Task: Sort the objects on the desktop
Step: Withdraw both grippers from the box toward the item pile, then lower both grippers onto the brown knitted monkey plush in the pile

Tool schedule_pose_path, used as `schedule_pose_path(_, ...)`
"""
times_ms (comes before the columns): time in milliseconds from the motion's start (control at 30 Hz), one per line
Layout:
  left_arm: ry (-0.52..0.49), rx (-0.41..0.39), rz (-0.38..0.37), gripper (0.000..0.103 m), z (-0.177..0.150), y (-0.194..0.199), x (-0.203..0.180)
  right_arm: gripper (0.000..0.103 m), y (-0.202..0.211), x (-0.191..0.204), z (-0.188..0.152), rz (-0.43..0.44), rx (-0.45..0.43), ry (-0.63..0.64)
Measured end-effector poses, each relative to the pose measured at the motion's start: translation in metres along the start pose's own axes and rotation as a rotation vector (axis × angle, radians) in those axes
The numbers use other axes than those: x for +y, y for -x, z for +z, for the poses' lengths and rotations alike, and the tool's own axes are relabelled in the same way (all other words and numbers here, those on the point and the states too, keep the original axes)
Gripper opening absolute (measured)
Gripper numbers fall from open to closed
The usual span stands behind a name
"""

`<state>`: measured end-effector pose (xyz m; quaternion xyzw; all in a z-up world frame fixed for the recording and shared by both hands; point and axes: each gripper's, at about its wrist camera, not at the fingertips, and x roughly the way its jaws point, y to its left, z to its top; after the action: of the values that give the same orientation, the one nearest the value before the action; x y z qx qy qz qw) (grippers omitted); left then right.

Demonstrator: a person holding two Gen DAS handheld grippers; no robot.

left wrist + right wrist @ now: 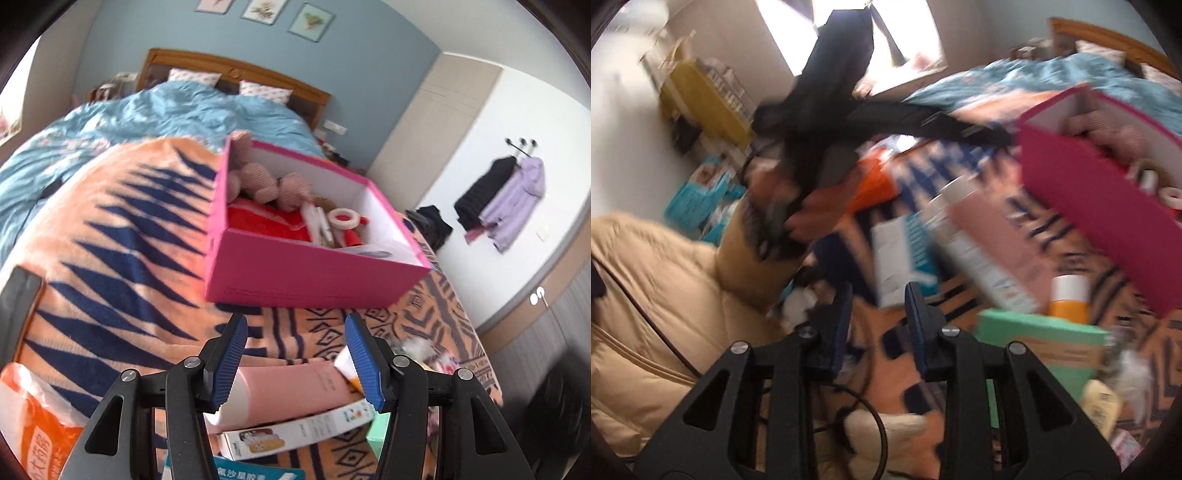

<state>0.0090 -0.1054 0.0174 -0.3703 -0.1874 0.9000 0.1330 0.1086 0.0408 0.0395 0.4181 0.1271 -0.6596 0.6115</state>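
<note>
My left gripper [295,354] is spread with nothing between its jaws, hanging over the pink tube [291,391]. My right gripper [877,325] stands narrower, nothing pinched. I judge the tube comes next: I should straddle its middle squarely, squeeze gently, then lift it to the pink box [314,273] just beyond. The teal packet [255,470] carries Chinese characters; the orange bag [40,439] too, too blurred to read.

An orange-and-navy blanket [110,258] on the bed carries a pink box [314,284], pink tube [295,391] and cartons.
</note>
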Motion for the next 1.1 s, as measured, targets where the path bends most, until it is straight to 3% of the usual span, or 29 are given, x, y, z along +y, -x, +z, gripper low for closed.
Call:
schedule_pose_path(200,0.044,0.003,0.009,0.056,-0.003,-0.005,0.013,0.033,-0.080,0.020,-0.013,0.167,0.228,0.012)
schedule_pose_path(233,0.046,0.001,0.011,0.056,-0.003,-0.005,0.014,0.036,-0.090,0.019,-0.015,0.174,0.255,-0.006)
schedule_pose_path(267,0.048,-0.001,0.013,0.056,-0.004,-0.005,0.015,0.046,-0.098,0.019,-0.016,0.182,0.278,-0.014)
schedule_pose_path(300,0.048,-0.002,0.016,0.056,-0.004,-0.005,0.015,0.053,-0.102,0.020,-0.016,0.195,0.284,-0.014)
schedule_pose_path(433,0.050,0.005,0.023,0.056,-0.005,-0.009,0.017,0.053,-0.104,0.021,-0.011,0.261,0.250,-0.042)
schedule_pose_path(533,0.050,0.014,0.023,0.056,-0.006,-0.010,0.019,0.043,-0.116,0.026,-0.016,0.223,0.279,-0.016)
schedule_pose_path(733,0.002,0.018,0.033,0.056,-0.001,0.000,0.018,0.016,-0.090,0.025,-0.015,0.242,0.182,-0.016)
schedule_pose_path(933,-0.012,-0.009,0.158,0.056,0.011,0.001,0.031,0.014,-0.027,0.008,-0.010,0.242,0.029,-0.046)
schedule_pose_path(1100,0.051,0.047,0.220,0.056,0.007,-0.015,0.059,0.014,0.037,-0.024,0.000,0.092,-0.149,-0.094)
